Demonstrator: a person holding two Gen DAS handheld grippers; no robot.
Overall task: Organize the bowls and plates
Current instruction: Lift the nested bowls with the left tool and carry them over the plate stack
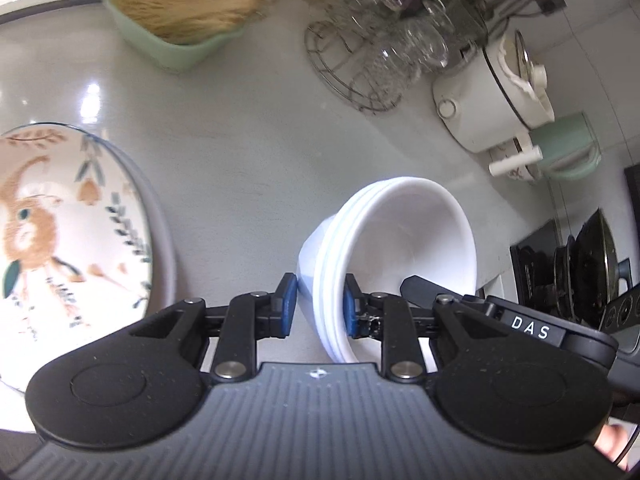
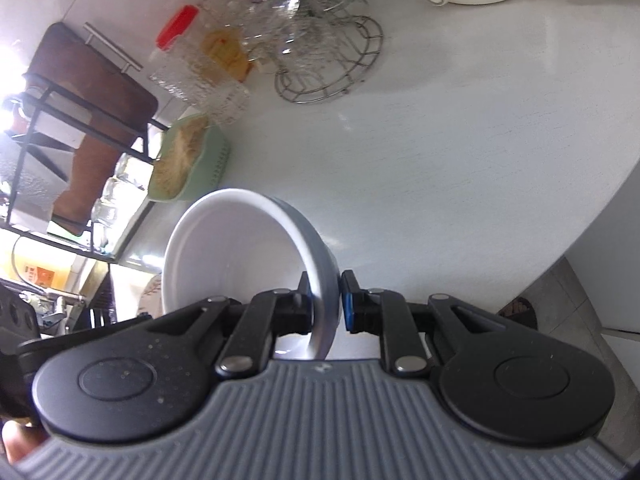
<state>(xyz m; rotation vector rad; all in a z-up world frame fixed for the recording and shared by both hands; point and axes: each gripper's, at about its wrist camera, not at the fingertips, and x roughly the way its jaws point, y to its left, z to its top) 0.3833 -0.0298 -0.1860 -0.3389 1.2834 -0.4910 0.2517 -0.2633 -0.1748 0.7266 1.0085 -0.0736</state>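
Observation:
A stack of nested white bowls (image 1: 400,232) hangs tilted above the grey counter (image 1: 248,152). My left gripper (image 1: 318,300) is shut on the stack's near rims, blue pads on either side of the wall. In the right wrist view the same white bowls (image 2: 232,260) show their inside, and my right gripper (image 2: 326,300) is shut on the rim. The right gripper's black body (image 1: 532,328) shows at the stack's right side. A rabbit-patterned plate (image 1: 60,220) lies on the counter to the left, on top of another plate.
A green basket of chopsticks (image 1: 176,12) and a wire rack of glasses (image 1: 372,52) stand at the back. A white cooker (image 1: 492,104), a green kettle (image 1: 568,148) and a stove with a dark pan (image 1: 592,264) are on the right. The counter edge (image 2: 600,208) drops to the floor.

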